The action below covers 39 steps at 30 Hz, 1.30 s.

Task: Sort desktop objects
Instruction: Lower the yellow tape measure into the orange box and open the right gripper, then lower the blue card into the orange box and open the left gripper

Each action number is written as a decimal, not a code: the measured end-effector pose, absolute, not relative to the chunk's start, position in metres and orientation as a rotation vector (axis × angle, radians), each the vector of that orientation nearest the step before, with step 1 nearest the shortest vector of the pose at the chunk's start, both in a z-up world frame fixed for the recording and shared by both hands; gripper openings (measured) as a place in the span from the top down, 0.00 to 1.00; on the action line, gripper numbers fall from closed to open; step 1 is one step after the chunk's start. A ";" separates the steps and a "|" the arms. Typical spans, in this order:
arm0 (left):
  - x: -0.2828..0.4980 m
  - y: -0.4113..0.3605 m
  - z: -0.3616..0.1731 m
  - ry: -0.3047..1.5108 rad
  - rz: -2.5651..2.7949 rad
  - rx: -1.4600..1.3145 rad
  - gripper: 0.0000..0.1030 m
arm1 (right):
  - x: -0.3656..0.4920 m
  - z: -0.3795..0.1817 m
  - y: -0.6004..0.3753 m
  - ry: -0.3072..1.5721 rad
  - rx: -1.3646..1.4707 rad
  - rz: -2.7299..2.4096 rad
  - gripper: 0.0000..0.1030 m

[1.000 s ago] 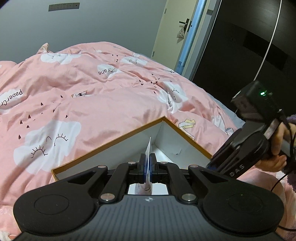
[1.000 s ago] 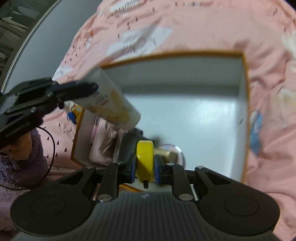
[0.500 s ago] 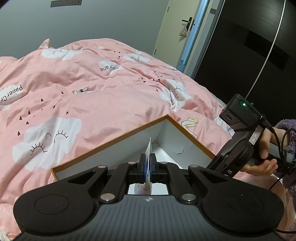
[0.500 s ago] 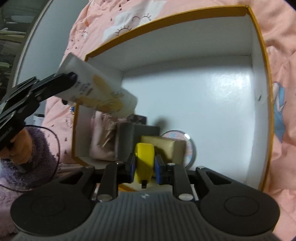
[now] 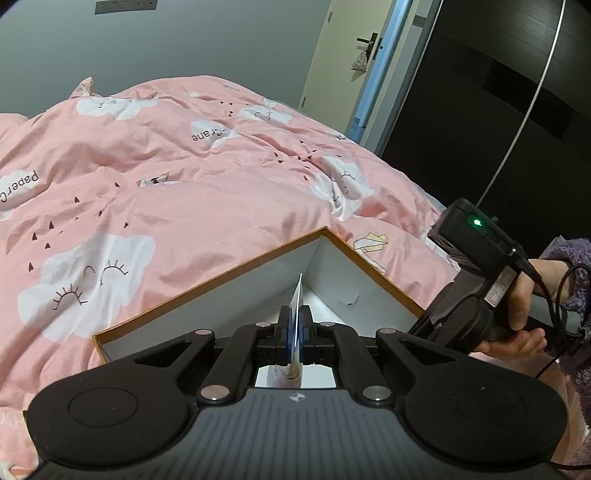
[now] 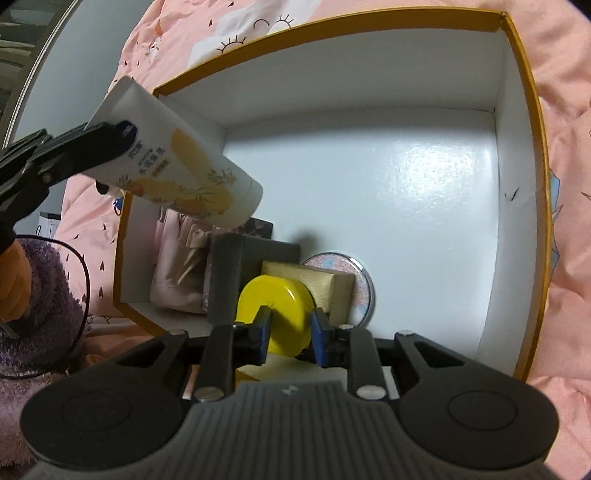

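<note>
A white box with an orange rim (image 6: 332, 22) lies on the bed. My right gripper (image 6: 290, 328) is low inside it, over the near left corner. Its jaws stand apart around a yellow disc (image 6: 280, 310), which has tipped to show its flat face and leans on a beige box (image 6: 325, 284); the pads no longer press on it. My left gripper (image 5: 295, 332) is shut on the flat crimped end of a white and yellow tube (image 5: 298, 299). In the right wrist view the tube (image 6: 177, 162) hangs slanted over the box's left wall.
In the box's near left corner sit a pink pouch (image 6: 177, 273), a grey case (image 6: 240, 273) and a round pink compact (image 6: 351, 273). The rest of the box floor (image 6: 388, 177) is bare white. Pink cloud-print quilt (image 5: 184, 203) surrounds the box. A hand (image 5: 524, 295) holds the right gripper.
The right gripper sank deeper into the box and its jaws widened. The yellow disc, held edge-on before, has tipped over against the beige box. The left gripper and the tube stayed put.
</note>
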State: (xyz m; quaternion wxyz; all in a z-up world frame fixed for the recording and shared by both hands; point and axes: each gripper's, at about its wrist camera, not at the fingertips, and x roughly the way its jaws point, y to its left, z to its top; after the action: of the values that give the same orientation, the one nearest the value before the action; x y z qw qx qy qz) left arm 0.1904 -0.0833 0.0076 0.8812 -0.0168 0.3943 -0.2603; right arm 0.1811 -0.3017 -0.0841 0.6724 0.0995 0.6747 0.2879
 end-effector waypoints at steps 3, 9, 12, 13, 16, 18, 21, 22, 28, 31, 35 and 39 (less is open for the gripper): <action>0.190 -0.089 0.008 0.819 -0.563 -0.025 0.97 | 0.182 -0.081 -0.306 1.513 0.239 0.640 0.75; 0.191 -0.105 0.008 0.804 -0.622 -0.005 0.97 | 0.178 -0.063 -0.312 1.460 0.215 0.625 0.75; 0.194 -0.119 0.007 0.803 -0.668 0.027 0.97 | 0.171 -0.043 -0.320 1.397 0.160 0.605 0.75; 0.195 -0.125 0.006 0.808 -0.689 0.039 0.97 | 0.170 -0.036 -0.323 1.377 0.140 0.588 0.75; 0.199 -0.143 0.002 0.824 -0.747 0.071 0.97 | 0.162 -0.017 -0.331 1.318 0.025 0.502 0.75; 0.202 -0.154 -0.002 0.850 -0.761 0.066 0.97 | 0.159 -0.010 -0.337 1.294 -0.012 0.469 0.75; 0.205 -0.167 -0.008 0.888 -0.781 0.042 0.97 | 0.155 -0.009 -0.343 1.277 -0.014 0.456 0.75; 0.205 -0.173 -0.011 0.909 -0.783 0.041 0.97 | 0.154 -0.009 -0.344 1.269 -0.022 0.446 0.75; 0.205 -0.187 -0.034 0.985 -0.821 0.064 0.97 | 0.152 -0.012 -0.354 1.234 -0.041 0.406 0.75; 0.205 -0.188 -0.042 1.009 -0.833 0.079 0.97 | 0.152 -0.012 -0.357 1.223 -0.043 0.401 0.75; 0.202 -0.188 -0.049 1.036 -0.848 0.068 0.97 | 0.152 -0.014 -0.355 1.220 -0.043 0.416 0.75; 0.195 -0.191 -0.054 1.041 -0.854 0.097 0.96 | 0.153 -0.018 -0.350 1.221 -0.056 0.433 0.75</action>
State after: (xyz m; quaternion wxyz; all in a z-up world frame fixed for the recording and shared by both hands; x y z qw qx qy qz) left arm 0.1954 -0.1914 -0.0545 0.7808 0.0447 0.4819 -0.3952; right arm 0.1533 -0.3498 -0.0176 0.7969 -0.0260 0.5688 0.2016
